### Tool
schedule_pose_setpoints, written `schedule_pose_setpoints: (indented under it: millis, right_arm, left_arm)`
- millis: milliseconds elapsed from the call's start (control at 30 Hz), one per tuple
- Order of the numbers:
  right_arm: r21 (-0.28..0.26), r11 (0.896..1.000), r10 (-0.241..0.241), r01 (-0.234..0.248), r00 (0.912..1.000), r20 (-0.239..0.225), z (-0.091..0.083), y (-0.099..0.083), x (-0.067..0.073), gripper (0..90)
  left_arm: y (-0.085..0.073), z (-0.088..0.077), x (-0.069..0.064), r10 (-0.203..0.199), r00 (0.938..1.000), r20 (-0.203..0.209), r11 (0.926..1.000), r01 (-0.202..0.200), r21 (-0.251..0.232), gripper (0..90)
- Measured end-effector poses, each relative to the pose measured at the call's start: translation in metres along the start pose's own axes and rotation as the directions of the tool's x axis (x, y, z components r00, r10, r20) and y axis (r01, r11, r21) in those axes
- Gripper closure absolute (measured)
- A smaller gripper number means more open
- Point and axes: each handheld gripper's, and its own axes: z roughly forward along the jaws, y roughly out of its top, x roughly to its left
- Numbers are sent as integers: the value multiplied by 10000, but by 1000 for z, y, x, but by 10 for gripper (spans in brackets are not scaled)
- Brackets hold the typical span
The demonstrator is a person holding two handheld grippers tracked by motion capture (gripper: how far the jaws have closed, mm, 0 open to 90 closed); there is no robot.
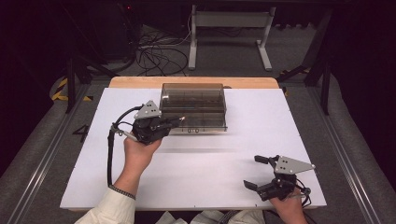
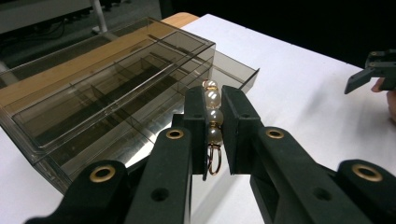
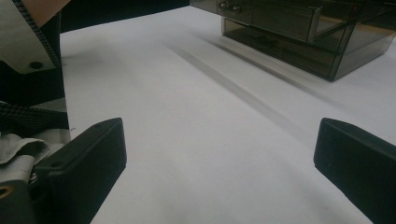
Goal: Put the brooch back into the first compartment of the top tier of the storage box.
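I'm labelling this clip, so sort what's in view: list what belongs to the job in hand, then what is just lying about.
Part of the job:
- pearl string, clamped in the left gripper
- smoky clear compartment box, just ahead of it

Just about:
- right gripper, jaws open, holding nothing
- white table top
- cables on the floor
- grey stand behind the table

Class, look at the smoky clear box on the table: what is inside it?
The box shows dividers and compartments that look bare. Its near end is hidden by the left gripper, shut on a pearl piece, outside the box.
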Motion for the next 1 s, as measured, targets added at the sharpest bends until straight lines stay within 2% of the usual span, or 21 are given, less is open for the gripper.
schedule_pose_setpoints:
  millis: [133, 200, 333, 500, 633, 833, 900, 1000]
  right_arm:
    - [-62, 10000, -12, 12, 10000, -8, -1, 0, 0, 29]
    - [-74, 10000, -6, 6, 10000, -16, -2, 0, 0, 29]
    - [-75, 10000, -3, 3, 10000, -24, -2, 0, 0, 29]
    - [-74, 10000, 1, -1, 10000, -36, -2, 0, 0, 29]
    - [-72, 10000, 6, -6, 10000, -43, -1, 0, 0, 29]
    - [-55, 10000, 49, -49, 10000, -52, -1, 0, 1, 29]
    - [-45, 10000, 46, -46, 10000, -46, -1, 0, 0, 29]
    - [-40, 10000, 44, -44, 10000, -54, -1, 0, 0, 29]
  left_arm:
    - [-3, 6, 3, 39, 9995, -317, 9999, -35, 140, 814]
    - [-4, 7, 5, -156, 9992, -363, 9998, 160, 109, 813]
    - [-5, 8, 6, -195, 9977, -649, 9998, 201, 92, 813]
    - [-8, 11, 10, -650, 9924, -1041, 9978, 637, -161, 811]
    - [-12, 13, 15, -950, 9864, -1341, 9955, 937, -161, 812]
    - [-14, 17, 19, -1343, 9682, -2110, 9909, 1327, -214, 812]
    - [-15, 18, 20, -1356, 9637, -2300, 9906, 1357, -157, 812]
    - [-18, 21, 23, -1588, 9617, -2234, 9872, 1587, -184, 812]
